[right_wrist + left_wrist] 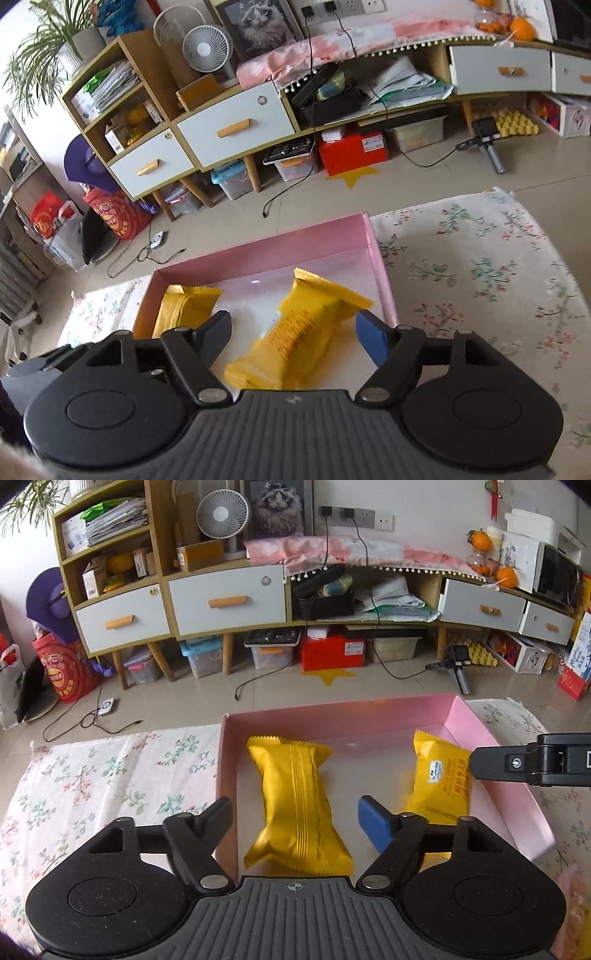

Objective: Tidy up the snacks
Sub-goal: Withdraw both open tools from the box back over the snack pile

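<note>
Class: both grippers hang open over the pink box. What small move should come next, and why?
Probably lift both clear. The left gripper and right gripper stand open, each straddling a yellow foil snack packet already lying inside the pink cardboard box.

- long wooden cabinet with pale drawers runs along the wall; that's the landmark
- white desk fan on top of it, framed cat picture right beside the fan
- red box tucked underneath; clear storage bins next to it
- oranges up at its right end
- yellow star sticker on the floor in front
</note>
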`<state>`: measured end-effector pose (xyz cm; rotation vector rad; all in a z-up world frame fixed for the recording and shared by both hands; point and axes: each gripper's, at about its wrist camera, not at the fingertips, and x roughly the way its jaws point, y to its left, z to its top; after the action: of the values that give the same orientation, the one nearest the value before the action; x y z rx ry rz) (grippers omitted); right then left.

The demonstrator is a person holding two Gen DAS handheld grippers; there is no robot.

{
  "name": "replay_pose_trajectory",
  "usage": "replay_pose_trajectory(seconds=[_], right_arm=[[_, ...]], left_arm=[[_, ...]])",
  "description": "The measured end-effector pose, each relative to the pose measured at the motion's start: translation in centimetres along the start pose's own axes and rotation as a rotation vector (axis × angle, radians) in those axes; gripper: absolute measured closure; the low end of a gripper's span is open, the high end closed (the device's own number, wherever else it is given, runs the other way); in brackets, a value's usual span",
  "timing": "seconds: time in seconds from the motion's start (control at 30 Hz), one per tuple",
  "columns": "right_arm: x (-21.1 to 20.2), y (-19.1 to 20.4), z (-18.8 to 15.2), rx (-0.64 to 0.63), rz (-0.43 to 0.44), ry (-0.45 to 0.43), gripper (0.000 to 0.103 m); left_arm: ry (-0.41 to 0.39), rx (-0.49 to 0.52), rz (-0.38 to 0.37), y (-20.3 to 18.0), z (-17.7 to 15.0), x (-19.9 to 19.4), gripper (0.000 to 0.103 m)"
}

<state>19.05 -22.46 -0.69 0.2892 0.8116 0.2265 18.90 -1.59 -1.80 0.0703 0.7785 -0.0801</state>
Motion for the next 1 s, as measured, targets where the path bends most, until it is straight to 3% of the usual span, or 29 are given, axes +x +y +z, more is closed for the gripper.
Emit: replay_pose_trajectory(seconds=[0.27, 0.5, 0.73, 1.0], right_arm=[[-3.0, -0.1, -1.4, -0.03, -0.065, 0.012, 0.02], [-5.2, 0.0, -2.9, -0.064, -0.096, 0.019, 0.007], [-7.2, 0.3, -5.0, -0.09, -0.107, 0.033, 0.001], [-7.7, -0.5, -7.6, -0.134, -0.084, 0.069, 0.0]], left_arm=[[0.015, -0.034, -0.006, 0.5, -1.7, -3.8, 0.012], [0.037, -0.059, -0.006, 0.7, -4.2, -6.6, 0.008], [0.071, -0.039, 0.021, 1.5, -6.8, -9.4, 0.004], [0.09, -0.093, 0.018, 4.2, -9.9, -11.2, 0.002]])
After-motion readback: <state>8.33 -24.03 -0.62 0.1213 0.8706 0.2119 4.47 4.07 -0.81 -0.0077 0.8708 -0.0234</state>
